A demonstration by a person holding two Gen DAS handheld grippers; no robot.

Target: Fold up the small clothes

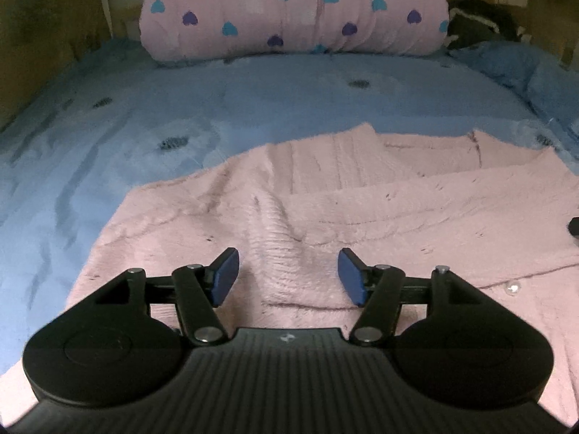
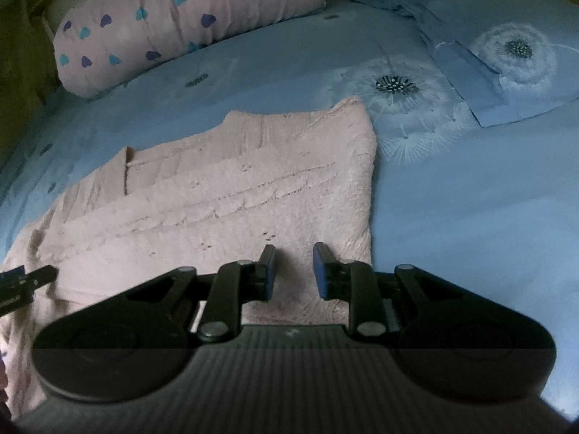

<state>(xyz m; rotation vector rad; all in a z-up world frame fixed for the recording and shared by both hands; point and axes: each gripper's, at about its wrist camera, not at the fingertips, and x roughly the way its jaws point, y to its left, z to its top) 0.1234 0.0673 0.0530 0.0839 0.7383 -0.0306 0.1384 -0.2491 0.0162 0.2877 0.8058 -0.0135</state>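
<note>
1. The task's thing, a pink knitted garment, lies partly folded on the blue bedsheet; in the left wrist view it fills the lower and right part of the frame, in the right wrist view it runs from the lower left to the centre.
2. The left gripper hovers over a rumpled ribbed fold at lower centre, its blue pads spread wide with nothing pinched between them.
3. The right gripper stands above the garment's near right corner at lower centre; its pads sit close together but a gap shows, and no cloth is caught in it (the fabric lies beneath, not between).
4. Step in hand, as judged: a fold appears laid, both grippers are free of the cloth, and a fresh hold is to be chosen.
5. The next move likely calls for flattening the bunched ridge under the left gripper, then taking an edge on each side so that the layers lift together and land square.
6. Surroundings: a pink pillow with hearts lies across the top of the left view; a blue pillowcase with dandelion print sits at the upper right of the right view, well apart from the garment.
7. Nothing stands on the garment; the plush, thick knit and the soft bed beneath may let a fold slump or shift.
</note>
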